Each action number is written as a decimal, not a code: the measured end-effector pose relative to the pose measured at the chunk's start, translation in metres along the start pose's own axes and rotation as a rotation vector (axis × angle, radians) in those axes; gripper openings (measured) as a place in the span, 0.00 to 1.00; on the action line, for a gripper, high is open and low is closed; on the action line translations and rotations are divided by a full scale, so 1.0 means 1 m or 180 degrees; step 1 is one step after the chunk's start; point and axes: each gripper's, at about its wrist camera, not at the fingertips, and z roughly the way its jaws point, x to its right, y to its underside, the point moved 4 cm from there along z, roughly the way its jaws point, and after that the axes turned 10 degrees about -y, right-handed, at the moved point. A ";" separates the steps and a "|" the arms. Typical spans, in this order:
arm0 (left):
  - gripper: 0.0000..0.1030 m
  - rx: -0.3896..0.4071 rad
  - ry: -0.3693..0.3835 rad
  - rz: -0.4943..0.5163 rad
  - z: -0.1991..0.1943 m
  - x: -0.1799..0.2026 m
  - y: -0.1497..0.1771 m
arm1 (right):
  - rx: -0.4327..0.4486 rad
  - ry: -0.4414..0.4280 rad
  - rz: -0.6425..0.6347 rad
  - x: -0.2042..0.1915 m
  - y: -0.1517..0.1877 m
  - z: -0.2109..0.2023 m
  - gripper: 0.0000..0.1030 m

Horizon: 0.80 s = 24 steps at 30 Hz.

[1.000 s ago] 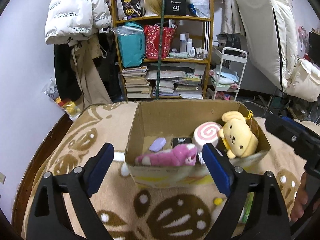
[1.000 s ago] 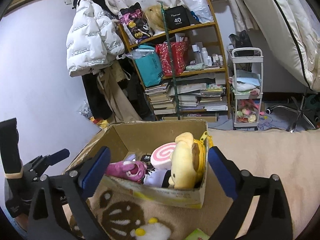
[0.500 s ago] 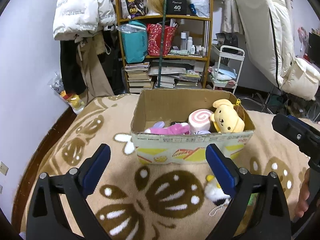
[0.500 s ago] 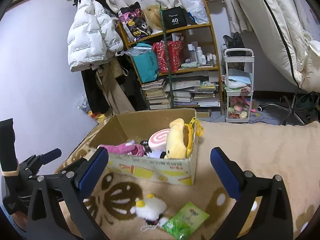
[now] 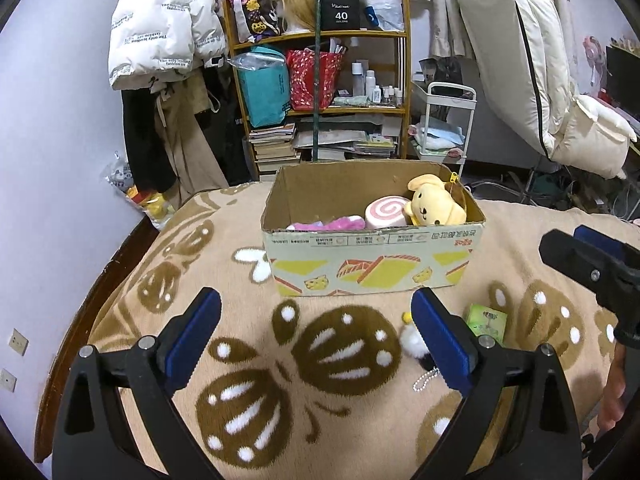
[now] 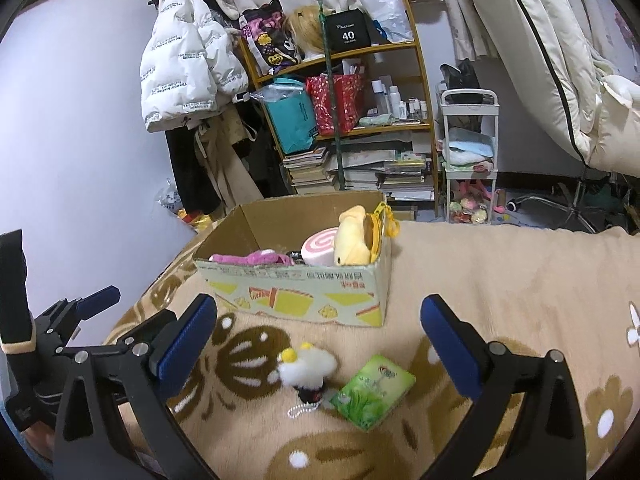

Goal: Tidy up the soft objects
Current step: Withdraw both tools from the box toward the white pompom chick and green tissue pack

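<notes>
A: Left wrist view: left gripper spread wide, empty; white plush keychain at four o'clock, before the cardboard box.

B: Right wrist view: right gripper gaping, empty; plush at six o'clock. Probably light, squashy; pinch its fluffy body.

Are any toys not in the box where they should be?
Yes. A little white fluffy keychain toy lies on the blanket in front of the cardboard box, with a green packet touching it on its right. The yellow dog plush, pink swirl roll and pink plush are already inside.
</notes>
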 end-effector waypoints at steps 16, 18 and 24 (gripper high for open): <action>0.92 -0.0098 0.0081 0.0067 0.020 0.010 0.005 | -0.0202 0.0107 0.0096 0.008 0.013 0.015 1.00; 0.92 -0.0125 0.0099 0.0091 0.024 0.014 0.005 | -0.0239 0.0142 0.0113 0.012 0.013 0.019 1.00; 0.92 -0.0204 0.0199 0.0128 0.036 0.025 0.010 | -0.0401 0.0212 0.0261 0.025 0.018 0.030 1.00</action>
